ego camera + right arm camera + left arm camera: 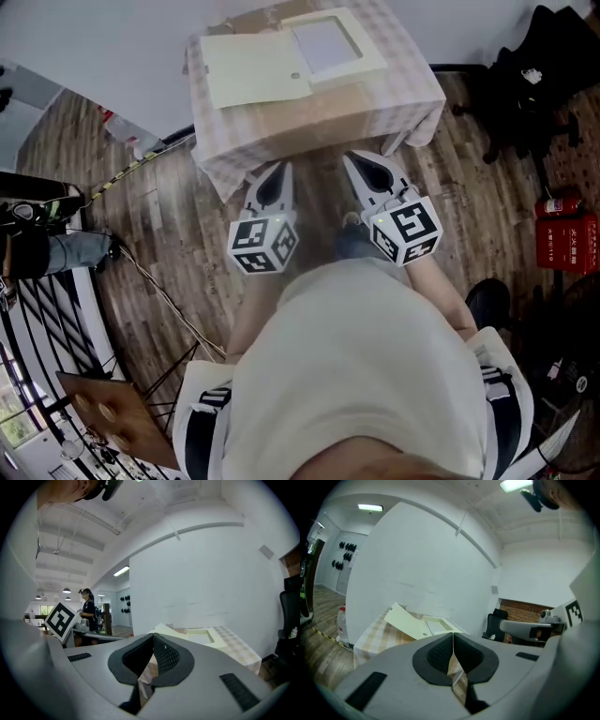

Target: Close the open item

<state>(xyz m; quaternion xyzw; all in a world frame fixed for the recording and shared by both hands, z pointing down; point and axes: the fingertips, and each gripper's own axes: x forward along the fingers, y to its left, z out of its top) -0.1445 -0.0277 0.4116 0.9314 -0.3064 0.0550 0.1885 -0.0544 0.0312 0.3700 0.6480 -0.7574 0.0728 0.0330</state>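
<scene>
Your left gripper (281, 171) and right gripper (354, 161): jaws closed on nothing, just short of the cloth-covered counter (412, 94). Cream box (258, 67) lies lid-open on it. Wood floor (169, 244), white wall (112, 37) behind.

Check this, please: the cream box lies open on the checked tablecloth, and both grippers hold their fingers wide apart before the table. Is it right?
Not quite. The left gripper and right gripper hold their fingers closed together, as each gripper view shows. The cream box does lie open on the checked tablecloth.
</scene>
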